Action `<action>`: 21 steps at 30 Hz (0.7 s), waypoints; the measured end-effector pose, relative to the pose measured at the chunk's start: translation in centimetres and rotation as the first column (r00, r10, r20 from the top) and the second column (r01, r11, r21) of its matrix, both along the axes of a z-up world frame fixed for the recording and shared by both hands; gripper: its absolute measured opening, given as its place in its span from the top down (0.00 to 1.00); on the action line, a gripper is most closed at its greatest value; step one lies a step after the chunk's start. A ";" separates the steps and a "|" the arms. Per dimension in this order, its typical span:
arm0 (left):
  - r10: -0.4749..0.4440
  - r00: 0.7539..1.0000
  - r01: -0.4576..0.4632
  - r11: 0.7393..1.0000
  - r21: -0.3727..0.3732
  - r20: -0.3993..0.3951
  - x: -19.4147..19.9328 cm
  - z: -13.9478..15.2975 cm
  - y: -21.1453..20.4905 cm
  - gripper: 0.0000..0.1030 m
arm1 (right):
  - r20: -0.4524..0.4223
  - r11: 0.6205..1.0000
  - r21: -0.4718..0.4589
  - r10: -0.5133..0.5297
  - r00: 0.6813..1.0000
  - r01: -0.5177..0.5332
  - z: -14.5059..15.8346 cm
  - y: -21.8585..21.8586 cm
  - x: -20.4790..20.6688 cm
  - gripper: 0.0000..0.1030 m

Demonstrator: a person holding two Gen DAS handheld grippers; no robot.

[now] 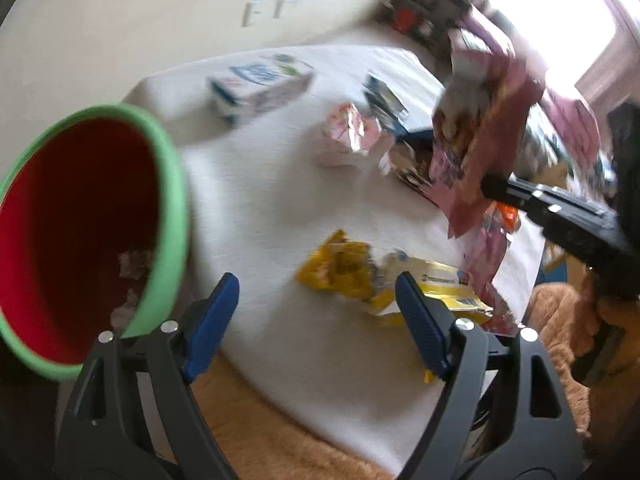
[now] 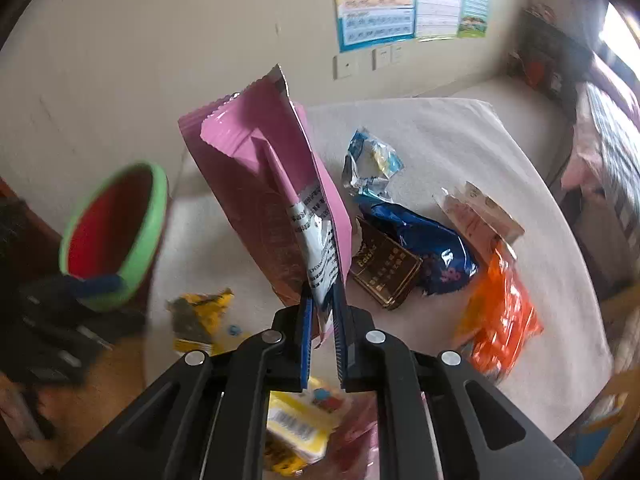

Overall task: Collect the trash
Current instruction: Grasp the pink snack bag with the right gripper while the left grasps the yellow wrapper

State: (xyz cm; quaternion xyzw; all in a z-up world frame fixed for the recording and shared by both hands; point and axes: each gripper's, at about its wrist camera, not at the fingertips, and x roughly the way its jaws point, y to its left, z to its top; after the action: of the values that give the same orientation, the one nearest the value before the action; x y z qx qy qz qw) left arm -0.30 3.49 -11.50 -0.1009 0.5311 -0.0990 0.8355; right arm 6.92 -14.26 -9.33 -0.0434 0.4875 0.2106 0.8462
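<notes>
Spreading across most of both views: white table (image 2: 460,152), round-cornered, littered with wrappers.

Sitting at 9 o'clock in the left wrist view, just off the table's edge: bucket (image 1: 168,184), green rim, red inside, tilted toward the camera, a few pale scraps lying at the bottom. Showing again at 9 o'clock in the right wrist view.

Standing up from centre toward 12 o'clock in the right wrist view: pink bag (image 2: 256,184), lifted clear of the table, lower edge pinched. Appearing at 2 o'clock in the left wrist view, blurred.

Clamping that pink bag: right gripper (image 2: 322,312), blue pads pressed together on the foil, nearly no gap.

Hanging low at 6 o'clock in its own view: left gripper (image 1: 318,320), fingers spread wide, holding nothing, table surface showing between them.

Lying at 3 to 4 o'clock, right wrist view: orange packet (image 2: 500,320), then blue wrapper (image 2: 424,240), brown box (image 2: 386,270) touching it.

Resting just beyond the left fingertips: yellow wrapper (image 1: 340,268), crumpled.

Lying at 12 o'clock, left wrist view: white carton (image 1: 260,84), on its side, blurred.
</notes>
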 end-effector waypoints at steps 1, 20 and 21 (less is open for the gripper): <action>-0.018 1.000 0.018 1.000 0.017 -0.010 0.4 -0.3 -0.8 0.34 | -0.001 1.000 0.009 -0.004 1.000 0.004 0.1 0.2 -0.5 0.91; -0.050 0.996 0.051 0.999 0.013 -0.074 1.2 -2.2 -2.1 0.97 | -0.036 0.996 0.079 -0.037 0.999 0.040 -0.6 -0.2 -1.7 0.91; -0.044 0.997 0.046 0.999 0.015 -0.066 1.1 -1.9 -1.9 0.97 | -0.034 0.996 0.082 -0.038 0.999 0.041 -0.6 -0.3 -1.7 0.91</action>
State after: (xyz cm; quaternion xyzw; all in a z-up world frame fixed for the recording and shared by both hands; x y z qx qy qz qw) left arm 0.83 1.57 -13.44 -0.0853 0.5613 -0.1101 0.8158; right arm 5.23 -14.52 -9.90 0.0047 0.4927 0.2143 0.8434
